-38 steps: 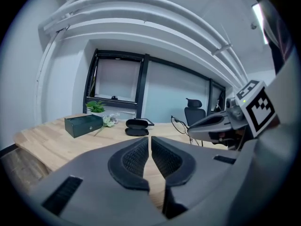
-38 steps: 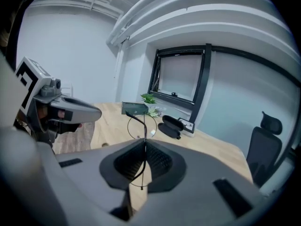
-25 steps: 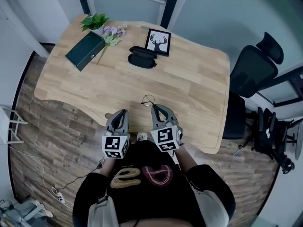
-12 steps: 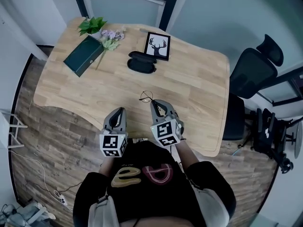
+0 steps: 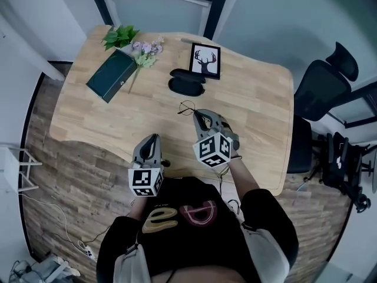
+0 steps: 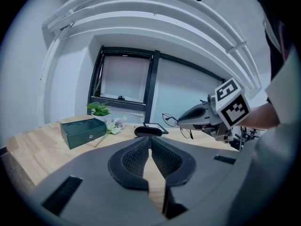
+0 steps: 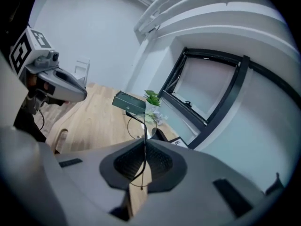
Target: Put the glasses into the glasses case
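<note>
Thin wire-framed glasses hang above the wooden table, and my right gripper is shut on them. The right gripper view shows the frame pinched upright between the pads. Just beyond the glasses, a black glasses case lies open in front of a picture frame. My left gripper is shut and holds nothing; it hovers over the table's near edge, to the left of the right one. In the left gripper view, the case is straight ahead, with the glasses to its right.
A deer picture frame stands behind the case. A dark green box, a flower sprig and a small plant sit at the far left. A black office chair stands off the table's right side.
Both grippers have moved forward over the table toward the case. The right one has gone farther and has rolled with the glasses still in it.
</note>
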A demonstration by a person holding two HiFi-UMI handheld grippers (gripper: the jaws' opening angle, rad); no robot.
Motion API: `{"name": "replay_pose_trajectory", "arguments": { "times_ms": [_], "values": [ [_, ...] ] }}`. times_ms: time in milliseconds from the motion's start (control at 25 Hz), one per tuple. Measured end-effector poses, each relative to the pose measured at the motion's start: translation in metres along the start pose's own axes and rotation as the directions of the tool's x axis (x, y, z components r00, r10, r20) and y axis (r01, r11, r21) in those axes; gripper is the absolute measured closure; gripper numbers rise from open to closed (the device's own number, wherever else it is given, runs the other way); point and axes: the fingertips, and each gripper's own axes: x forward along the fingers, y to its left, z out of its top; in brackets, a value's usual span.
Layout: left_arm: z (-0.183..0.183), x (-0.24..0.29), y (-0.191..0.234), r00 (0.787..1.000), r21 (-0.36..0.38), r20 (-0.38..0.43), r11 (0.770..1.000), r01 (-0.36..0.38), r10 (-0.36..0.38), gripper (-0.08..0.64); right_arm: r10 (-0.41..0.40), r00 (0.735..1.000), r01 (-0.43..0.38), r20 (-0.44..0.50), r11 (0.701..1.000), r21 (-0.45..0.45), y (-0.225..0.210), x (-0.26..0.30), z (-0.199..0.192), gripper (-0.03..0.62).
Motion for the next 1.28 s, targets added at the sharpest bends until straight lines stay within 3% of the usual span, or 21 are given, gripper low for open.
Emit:
{"name": "replay_pose_trajectory", "arguments": {
  "times_ms": [400, 840, 1280],
  "values": [
    [0.003, 0.004, 0.041, 0.999, -0.015, -0.014, 0.999, -0.033, 0.033, 0.529, 0.016, 0.999, -0.019, -0.037, 0.995, -0.098, -0.015, 0.055, 0.014, 0.575],
    [0.003, 0.015, 0.064, 0.999, -0.011, -0.047, 1.000, -0.024, 0.024, 0.529, 0.046, 0.994, -0.059, -0.095, 0.988, -0.142, -0.022, 0.114, 0.007, 0.575],
    [-0.007, 0.020, 0.087, 0.995, -0.060, -0.078, 0.996, -0.072, 0.067, 0.529, 0.064, 0.987, -0.094, -0.146, 0.973, -0.210, -0.027, 0.156, -0.008, 0.575]
  ]
}}
